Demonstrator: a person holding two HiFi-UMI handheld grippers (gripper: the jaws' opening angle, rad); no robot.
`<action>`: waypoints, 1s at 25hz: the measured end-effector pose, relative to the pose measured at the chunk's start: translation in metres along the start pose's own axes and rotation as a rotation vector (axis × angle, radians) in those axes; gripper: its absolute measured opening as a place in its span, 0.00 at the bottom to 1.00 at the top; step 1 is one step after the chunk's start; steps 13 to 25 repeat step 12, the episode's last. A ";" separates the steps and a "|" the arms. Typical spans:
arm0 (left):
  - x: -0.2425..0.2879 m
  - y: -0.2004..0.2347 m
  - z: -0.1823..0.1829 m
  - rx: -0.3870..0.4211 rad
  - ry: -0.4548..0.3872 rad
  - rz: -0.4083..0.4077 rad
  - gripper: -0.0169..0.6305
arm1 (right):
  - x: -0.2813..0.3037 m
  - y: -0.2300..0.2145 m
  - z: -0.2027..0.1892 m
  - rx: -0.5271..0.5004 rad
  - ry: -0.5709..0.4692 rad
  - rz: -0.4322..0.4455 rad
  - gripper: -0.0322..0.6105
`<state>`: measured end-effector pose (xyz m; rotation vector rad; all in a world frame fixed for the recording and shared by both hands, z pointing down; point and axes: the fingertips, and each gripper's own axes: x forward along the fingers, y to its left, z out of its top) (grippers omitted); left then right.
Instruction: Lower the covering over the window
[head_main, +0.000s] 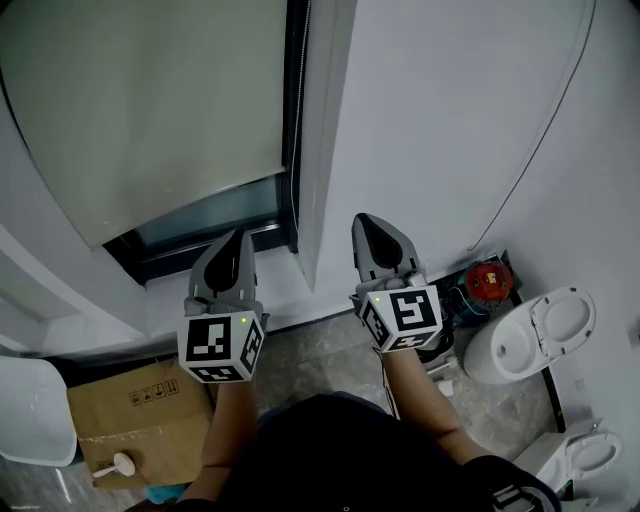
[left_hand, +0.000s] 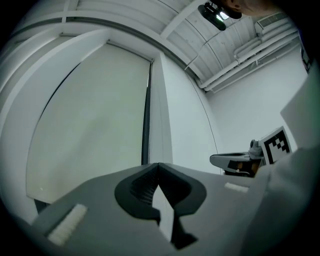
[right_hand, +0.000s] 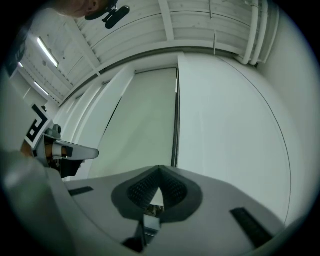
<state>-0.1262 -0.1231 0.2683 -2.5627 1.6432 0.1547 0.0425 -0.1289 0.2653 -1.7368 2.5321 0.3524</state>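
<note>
Both grippers hover in front of the sill, well short of the pale beige roller blind (head_main: 150, 110), which hangs most of the way down the window. A strip of dark glass (head_main: 215, 212) shows under its bottom edge. The left gripper (head_main: 239, 236) is clenched on nothing, and the right gripper (head_main: 366, 226) is pinched empty too. Looks like the final stretch: a jaw must open and catch that bottom edge to draw it down.

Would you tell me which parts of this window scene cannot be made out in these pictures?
- Roller blind, top end: cut off by the head view's upper edge.
- Print on the cardboard box: too small to read, head view.
- Red object by the wall: too small to identify, head view.
</note>
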 end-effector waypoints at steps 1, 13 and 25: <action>0.000 -0.001 -0.001 0.001 0.002 -0.005 0.04 | 0.001 0.000 -0.001 0.001 0.001 0.000 0.07; 0.000 0.005 -0.015 0.012 -0.002 -0.039 0.04 | 0.002 0.016 -0.017 -0.010 0.015 -0.003 0.07; 0.000 0.005 -0.015 0.012 -0.002 -0.039 0.04 | 0.002 0.016 -0.017 -0.010 0.015 -0.003 0.07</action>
